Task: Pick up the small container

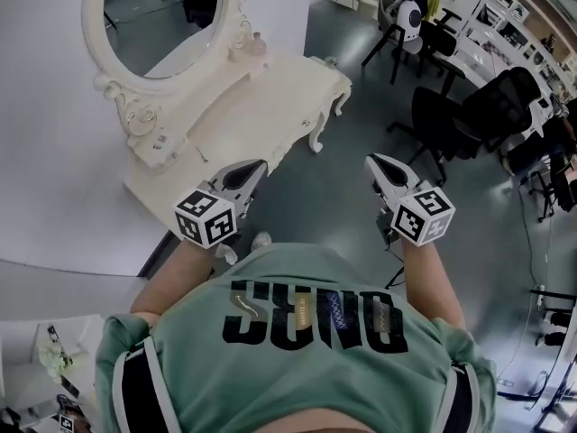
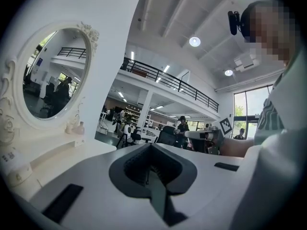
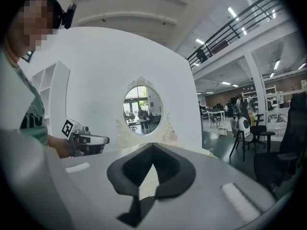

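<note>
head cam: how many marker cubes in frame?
2. The left cube sits at the back of the left gripper, the right cube at the back of the right gripper. None look hidden.

Top edge cuts off the mirror (image 1: 162, 16); the small container (image 1: 258, 43) shows no detail.

A green T-shirt (image 1: 297, 273) with black lettering is worn; a marker cube (image 1: 206, 216) is fixed on the white left hand-held gripper (image 1: 256, 168).
</note>
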The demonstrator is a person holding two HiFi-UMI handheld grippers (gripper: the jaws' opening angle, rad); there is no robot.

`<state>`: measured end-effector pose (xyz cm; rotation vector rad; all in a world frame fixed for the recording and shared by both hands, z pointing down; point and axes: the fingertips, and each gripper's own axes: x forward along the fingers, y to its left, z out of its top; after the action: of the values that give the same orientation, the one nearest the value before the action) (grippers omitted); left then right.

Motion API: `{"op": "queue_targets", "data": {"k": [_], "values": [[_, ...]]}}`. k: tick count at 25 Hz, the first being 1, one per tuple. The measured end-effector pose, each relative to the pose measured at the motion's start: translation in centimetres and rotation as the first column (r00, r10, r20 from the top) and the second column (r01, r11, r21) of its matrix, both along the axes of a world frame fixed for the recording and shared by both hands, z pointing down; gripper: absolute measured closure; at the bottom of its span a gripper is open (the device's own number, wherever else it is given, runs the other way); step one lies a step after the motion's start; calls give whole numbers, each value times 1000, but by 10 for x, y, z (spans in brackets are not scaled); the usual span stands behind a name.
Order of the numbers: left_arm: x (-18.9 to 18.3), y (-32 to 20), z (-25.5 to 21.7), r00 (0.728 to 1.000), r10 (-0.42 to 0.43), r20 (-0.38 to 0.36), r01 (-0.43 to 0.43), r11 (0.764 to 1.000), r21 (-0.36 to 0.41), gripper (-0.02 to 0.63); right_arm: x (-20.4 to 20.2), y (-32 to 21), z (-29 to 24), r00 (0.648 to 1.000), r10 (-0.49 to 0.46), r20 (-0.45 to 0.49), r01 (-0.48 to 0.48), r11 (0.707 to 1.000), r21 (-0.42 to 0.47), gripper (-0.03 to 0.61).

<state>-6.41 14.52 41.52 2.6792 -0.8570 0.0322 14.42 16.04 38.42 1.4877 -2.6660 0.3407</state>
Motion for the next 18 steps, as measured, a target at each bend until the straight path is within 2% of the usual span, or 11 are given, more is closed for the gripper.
{"op": "queue_targets", "data": {"k": [5, 10, 14, 18], "values": [[-11, -93, -12, 997, 76, 9, -76, 997, 7, 614, -23, -82, -16, 999, 44, -3, -44, 999, 9, 570], [-17, -165, -19, 989, 144, 17, -144, 989, 13, 615, -42, -154, -24, 997, 78, 10, -79, 997, 19, 569], [-20, -201, -11, 988, 155, 10, -155, 988, -2, 615, -42, -194, -18, 996, 88, -5, -88, 996, -8, 569], [-19, -230, 6, 991, 132, 8, -132, 990, -46, 615, -33, -225, -8, 997, 79, -6, -80, 996, -38, 570]]}}
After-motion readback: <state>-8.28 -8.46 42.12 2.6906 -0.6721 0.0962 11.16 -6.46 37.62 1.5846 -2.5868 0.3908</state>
